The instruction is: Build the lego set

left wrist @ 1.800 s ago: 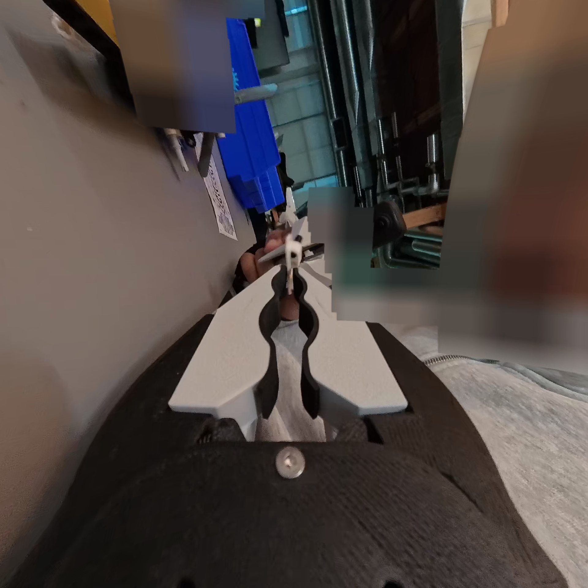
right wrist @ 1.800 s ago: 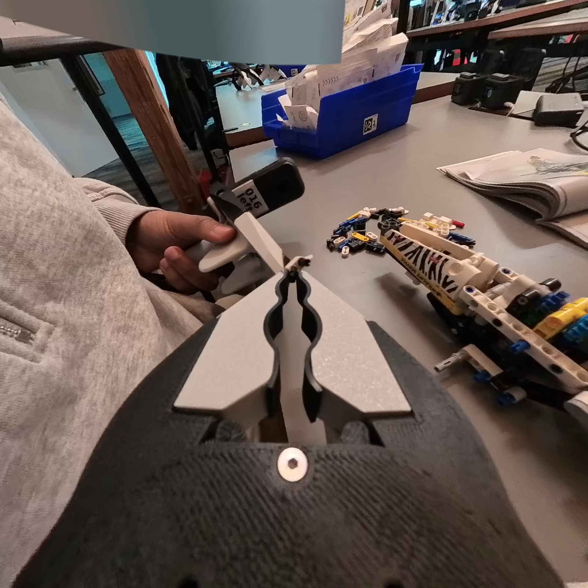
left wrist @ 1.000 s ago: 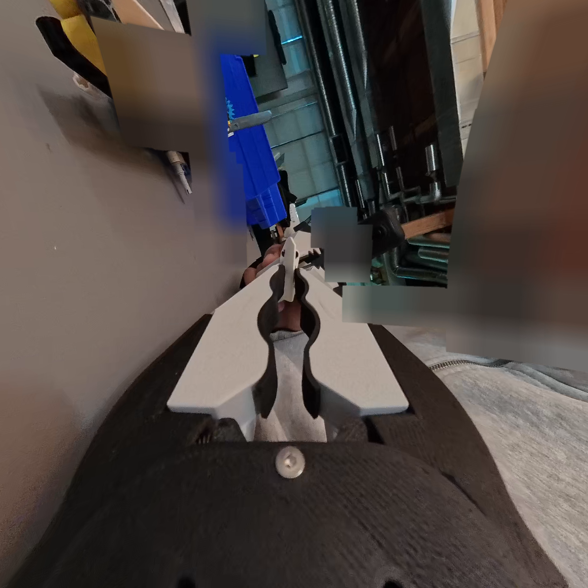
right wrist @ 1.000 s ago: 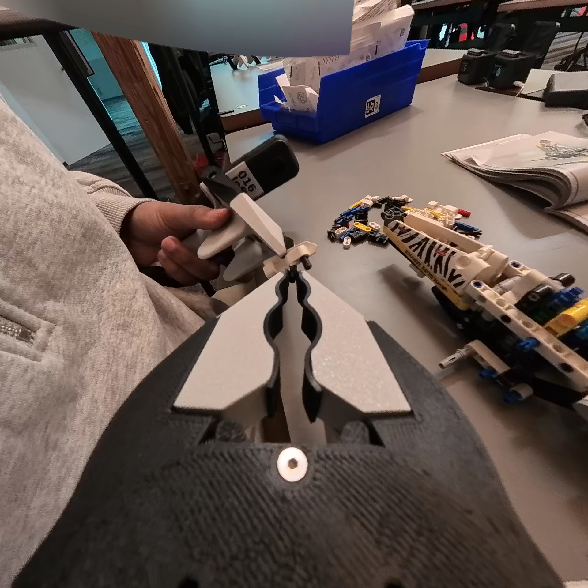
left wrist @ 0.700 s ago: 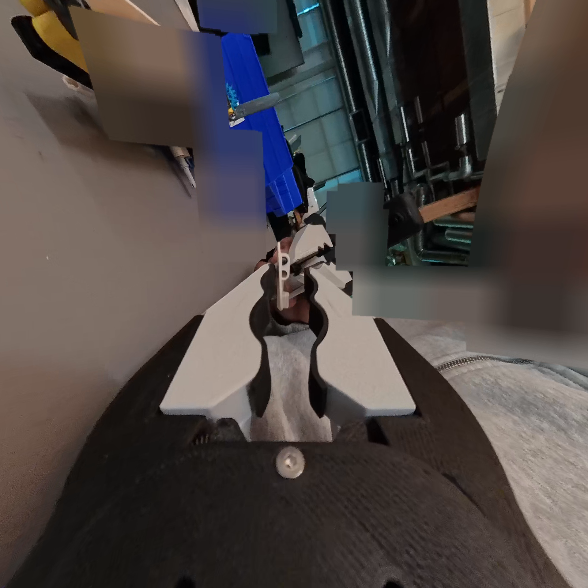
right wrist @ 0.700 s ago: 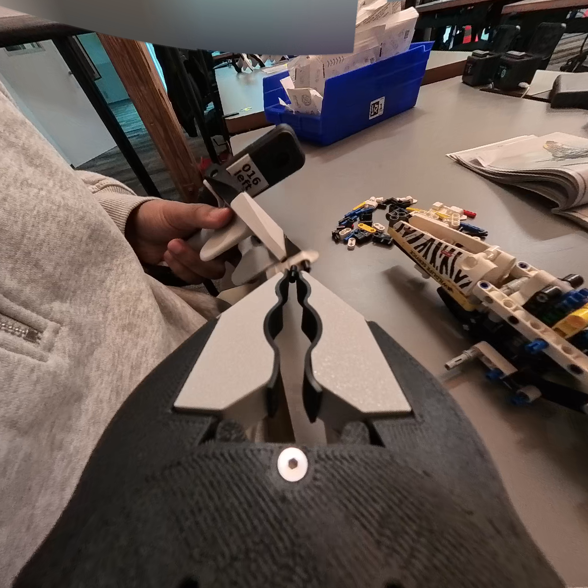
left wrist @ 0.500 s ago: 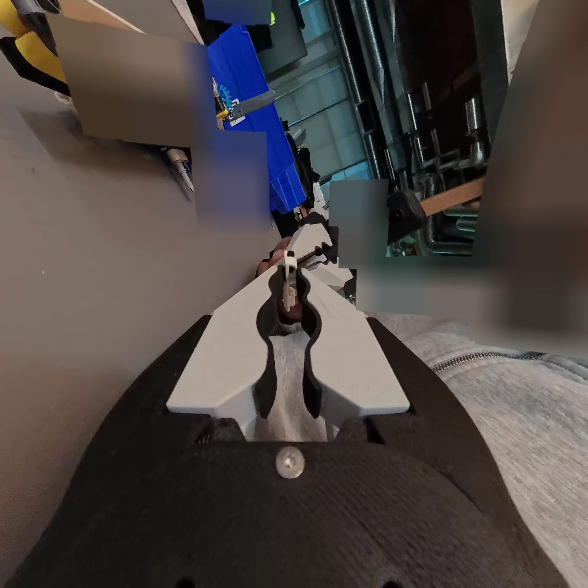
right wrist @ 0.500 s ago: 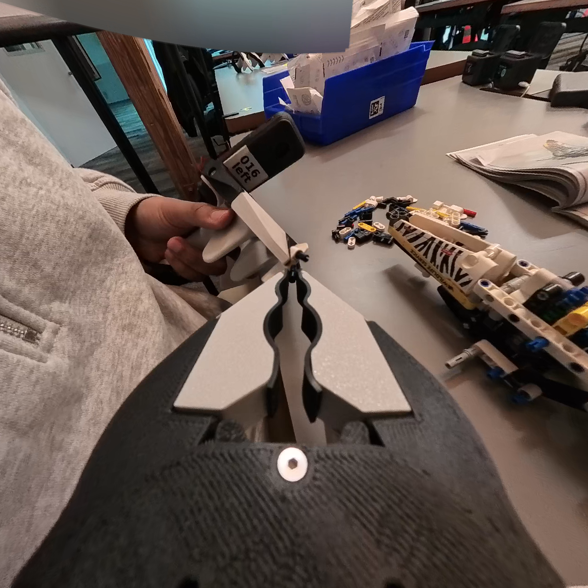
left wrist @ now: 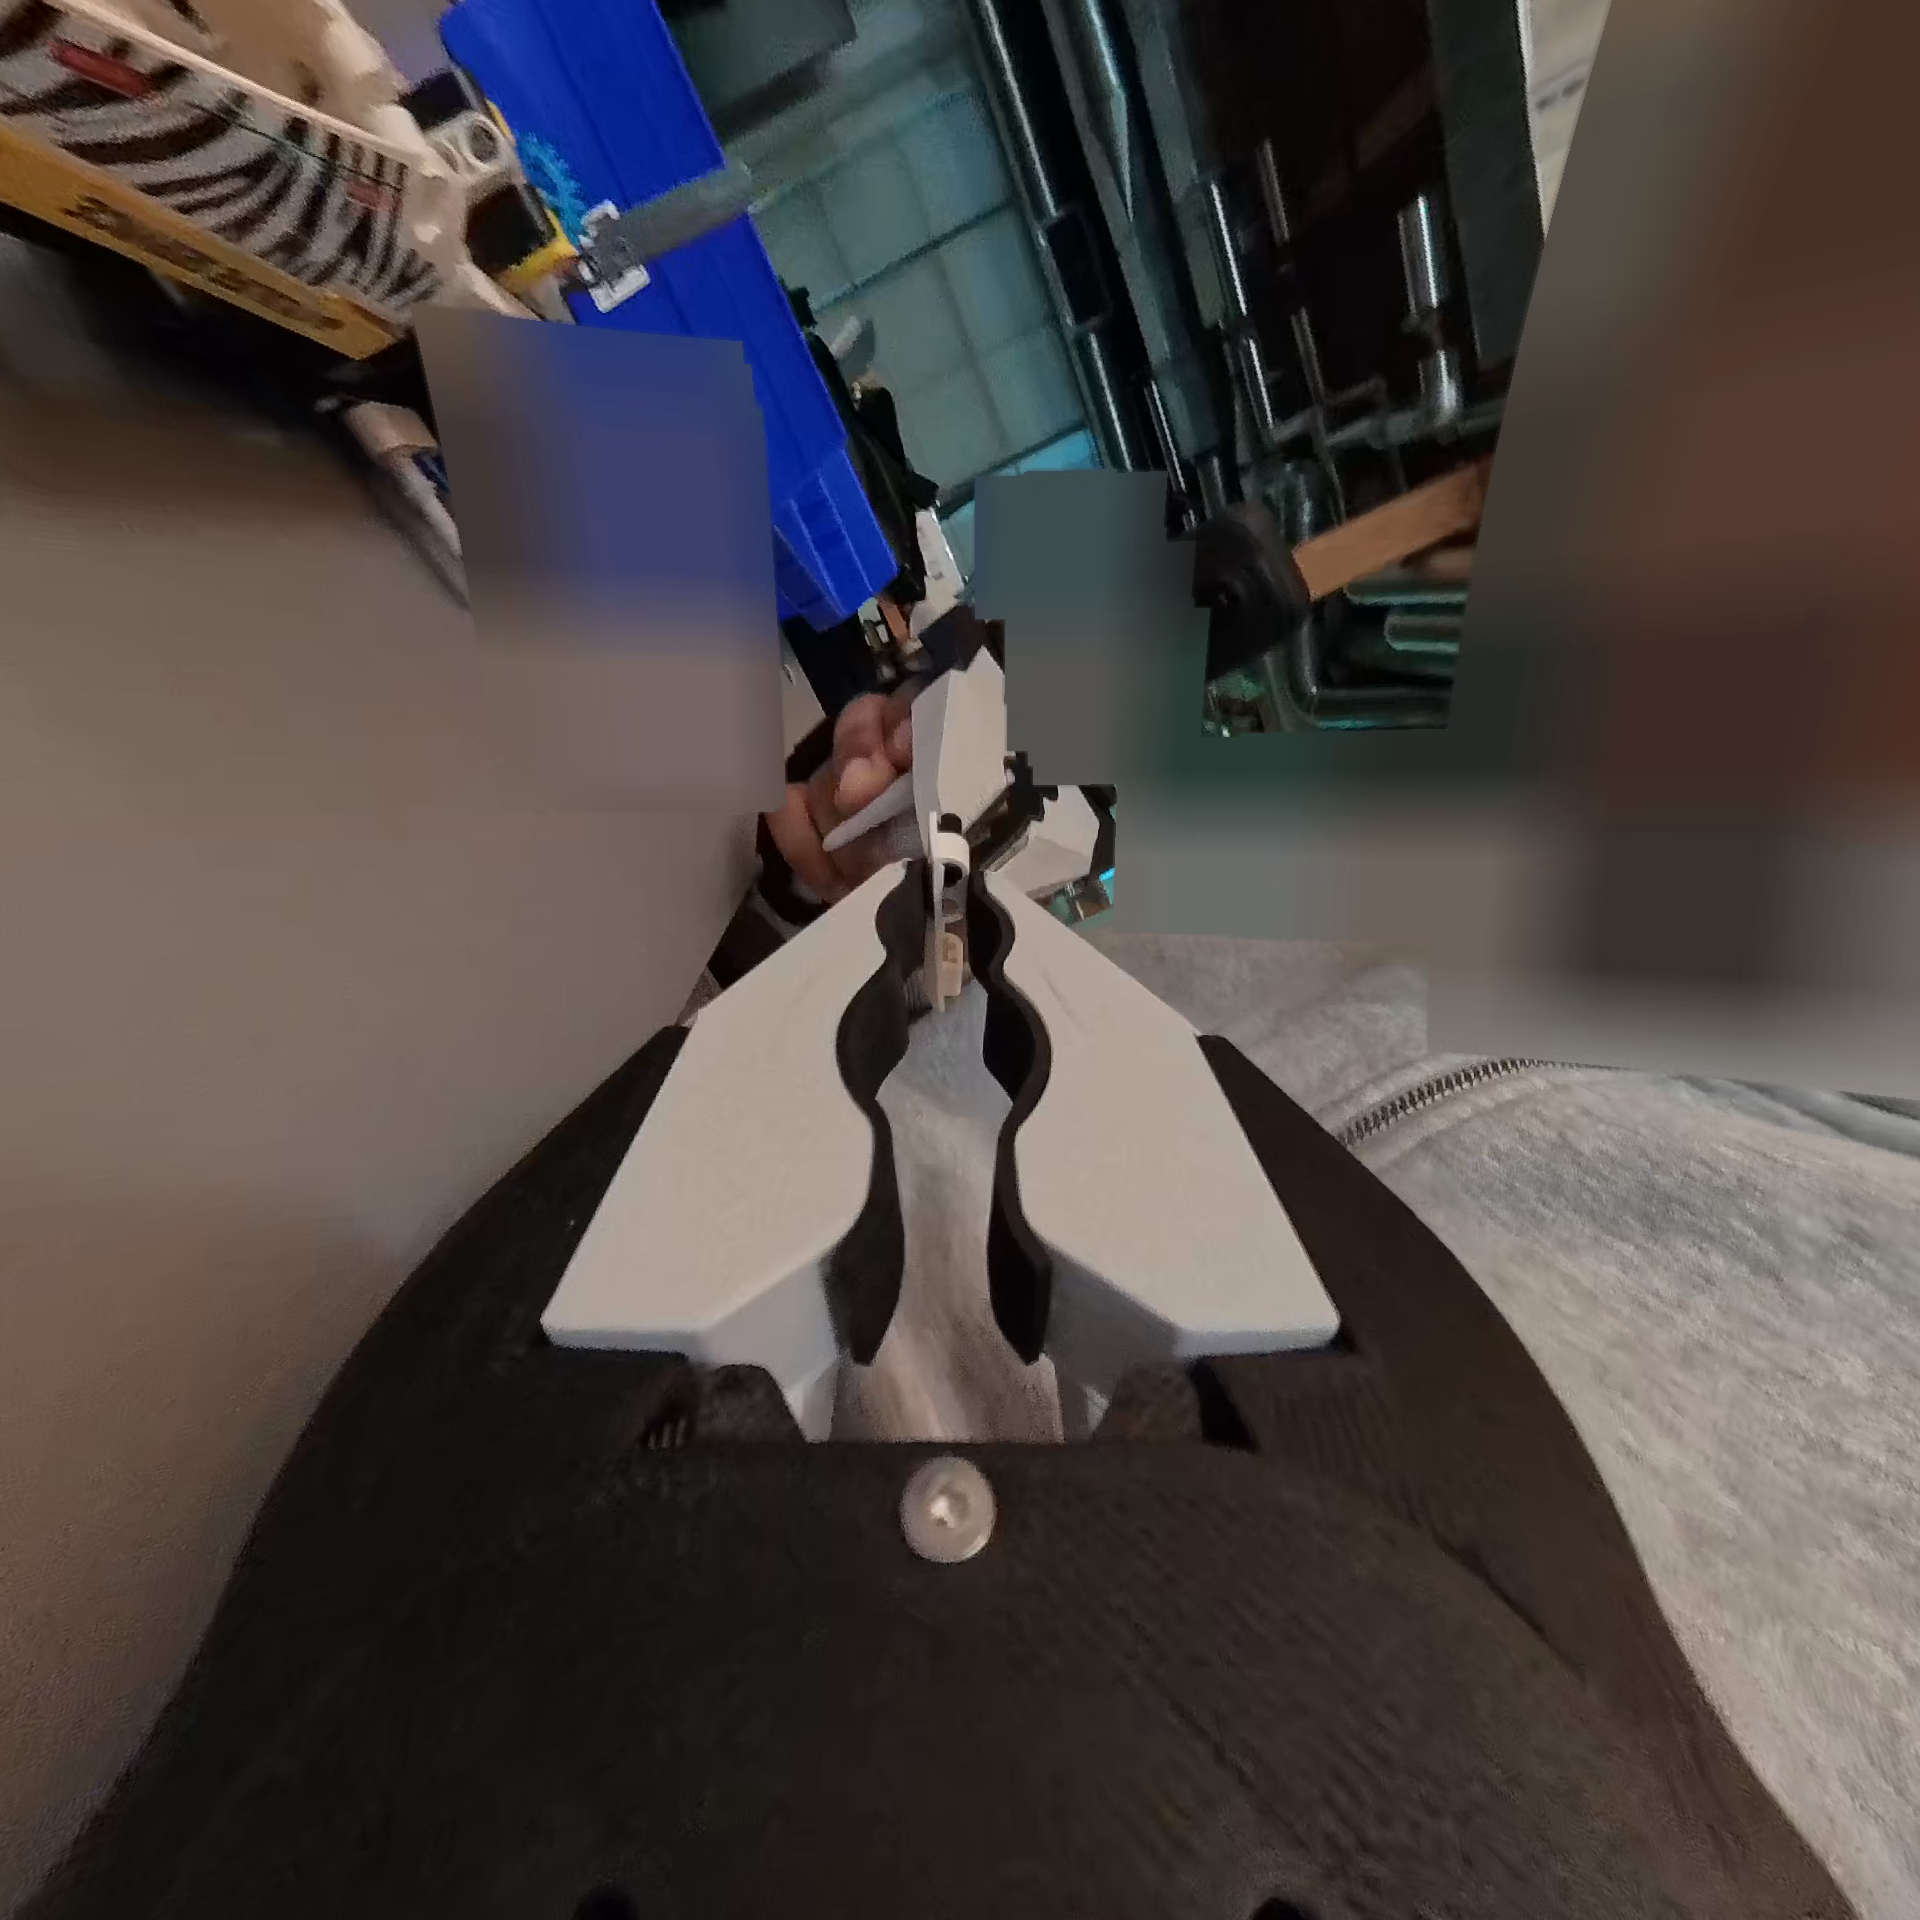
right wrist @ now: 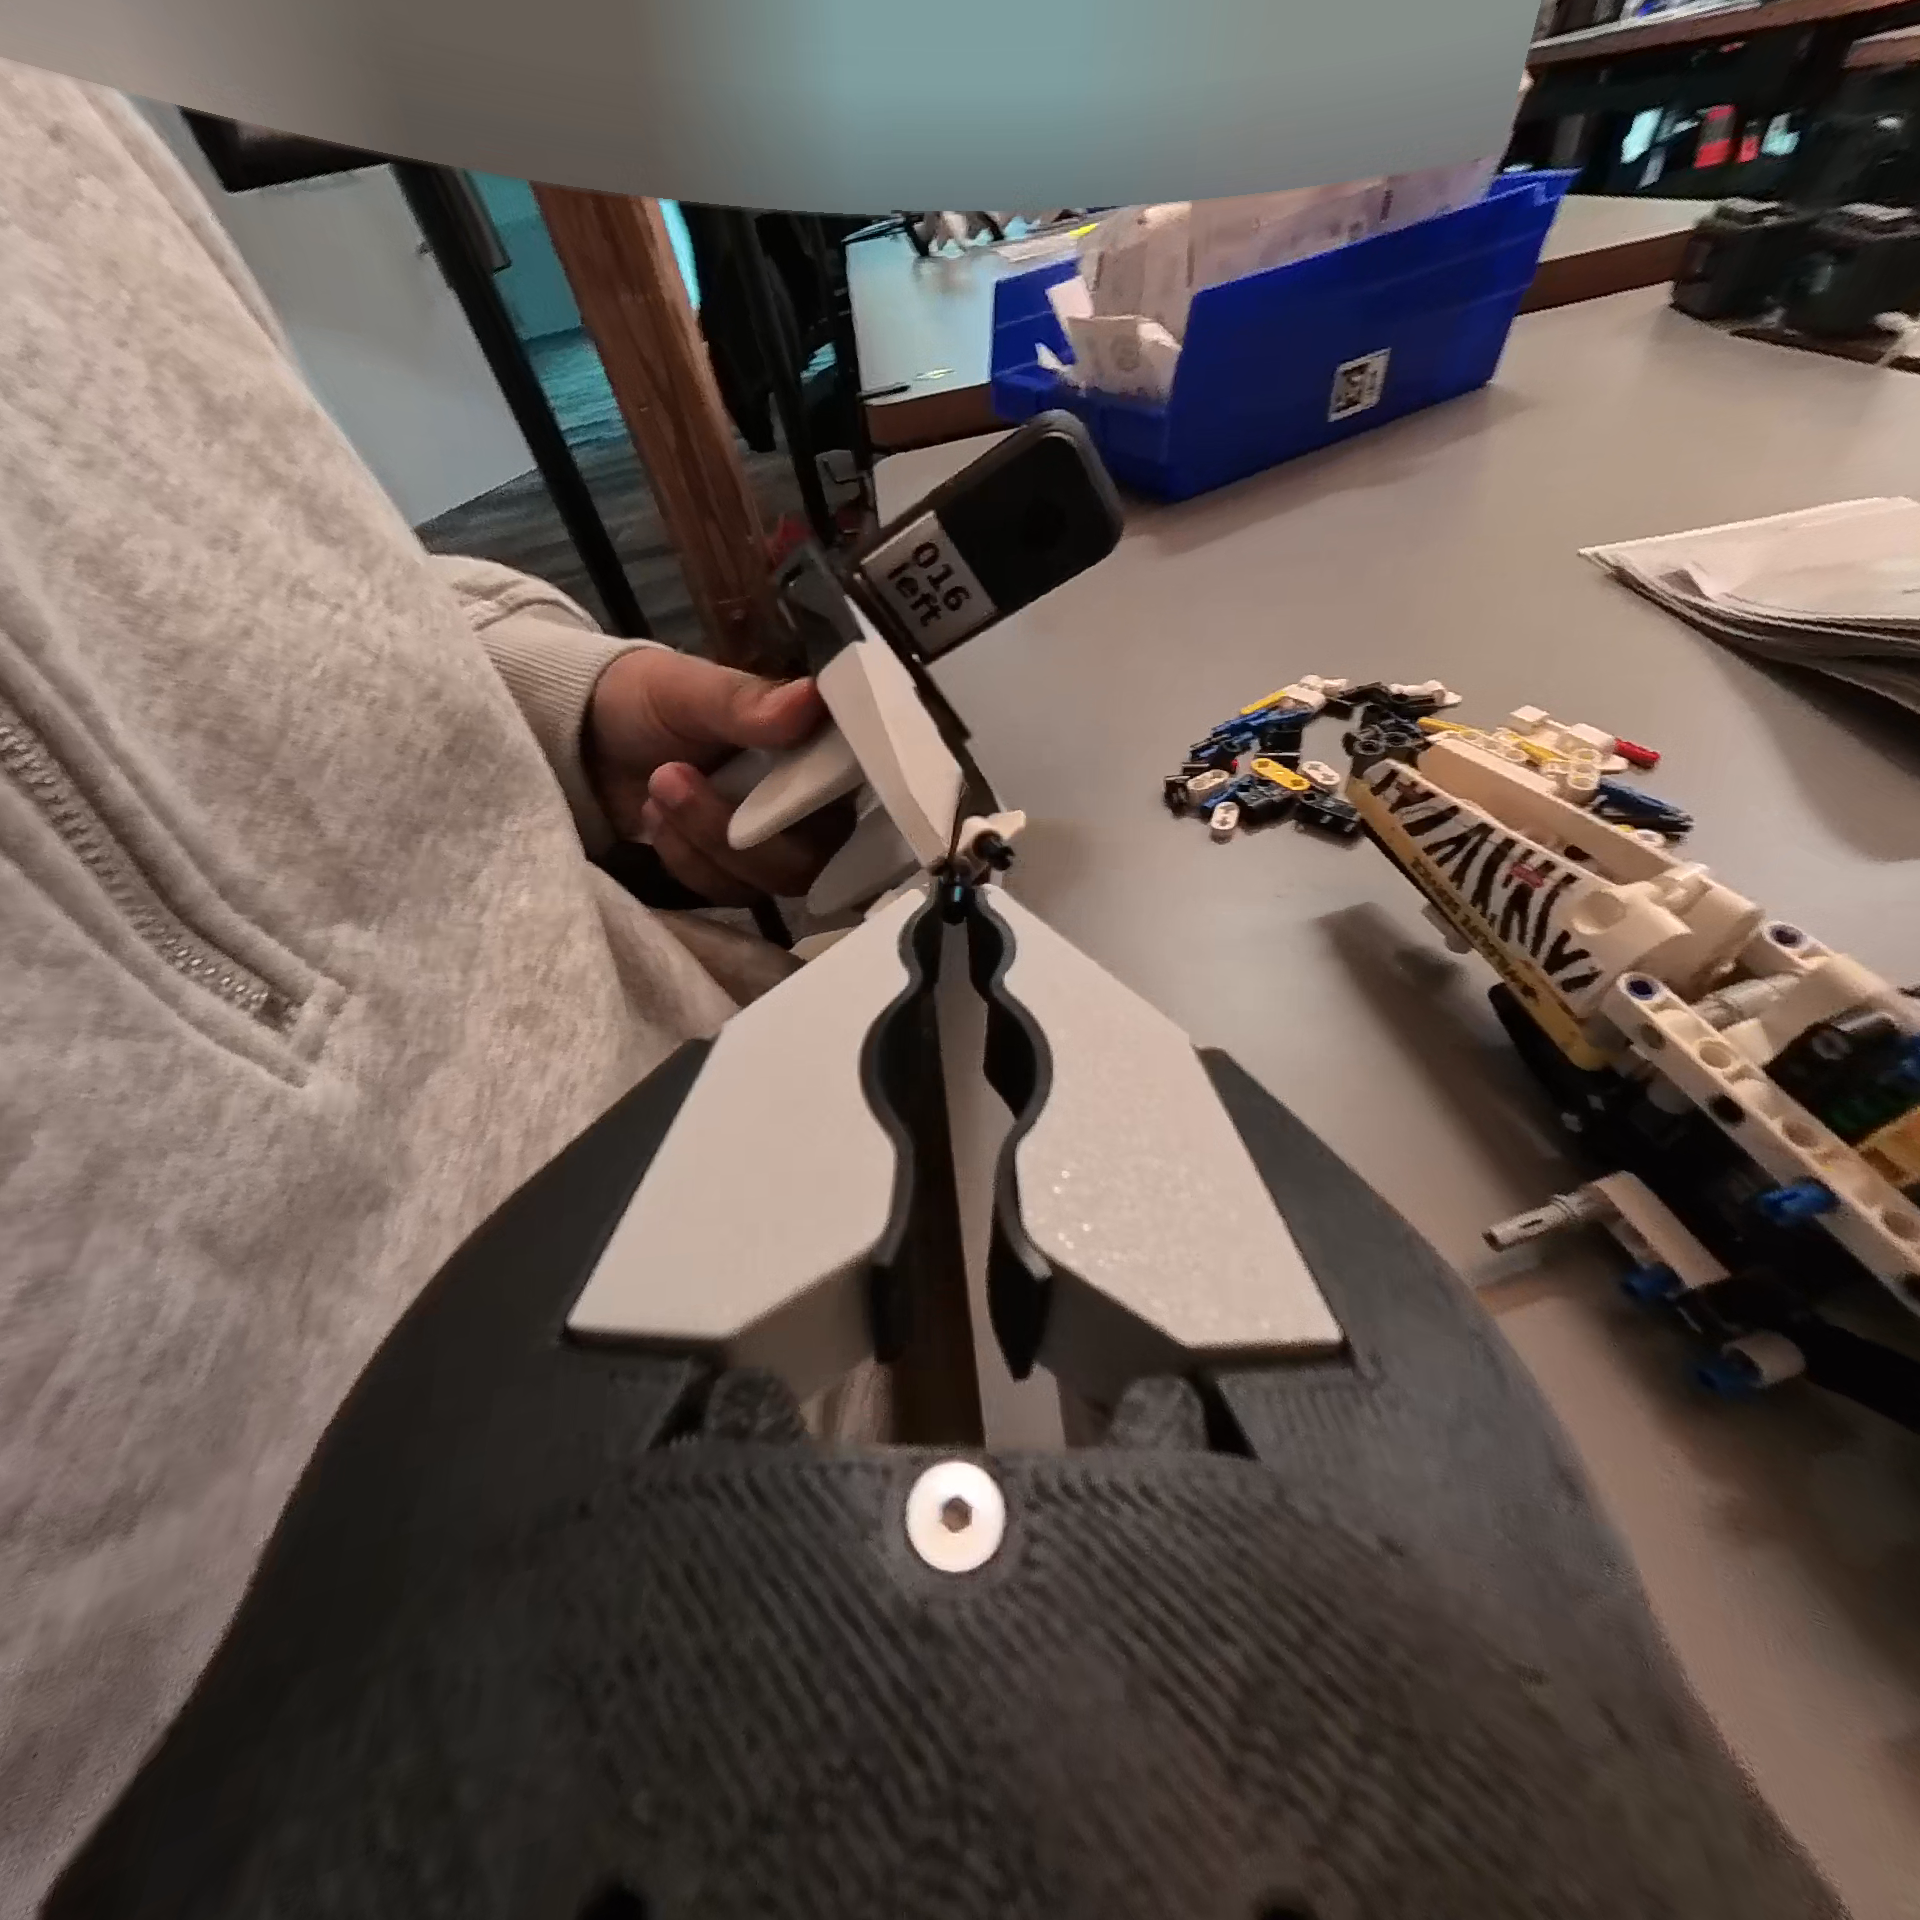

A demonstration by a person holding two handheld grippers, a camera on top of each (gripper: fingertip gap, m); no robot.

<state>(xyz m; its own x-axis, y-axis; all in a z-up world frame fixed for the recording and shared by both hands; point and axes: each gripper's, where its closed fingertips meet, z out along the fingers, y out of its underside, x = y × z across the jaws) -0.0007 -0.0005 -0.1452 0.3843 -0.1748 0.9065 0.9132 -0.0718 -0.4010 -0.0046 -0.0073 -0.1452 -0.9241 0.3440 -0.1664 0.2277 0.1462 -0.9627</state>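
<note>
My left gripper is shut on a small white lego beam, held on edge in the air by the person's grey sweater. My right gripper is shut on a small dark pin. Its tips meet the white beam, which the left gripper holds in front of it. A short black pin end sticks out of the beam. The zebra-striped lego model lies on the grey table to the right. It also shows blurred in the left wrist view.
A pile of small loose lego parts lies left of the model's nose. A blue bin with paper bags stands at the back. An open instruction booklet lies at the far right. A wooden post stands behind the table edge. The grippers are tip to tip, or close to it.
My left gripper opened a little about 0.7 s ago and has shut again on the white beam. Both grippers have shifted, and the striped model has come into the left wrist view.
</note>
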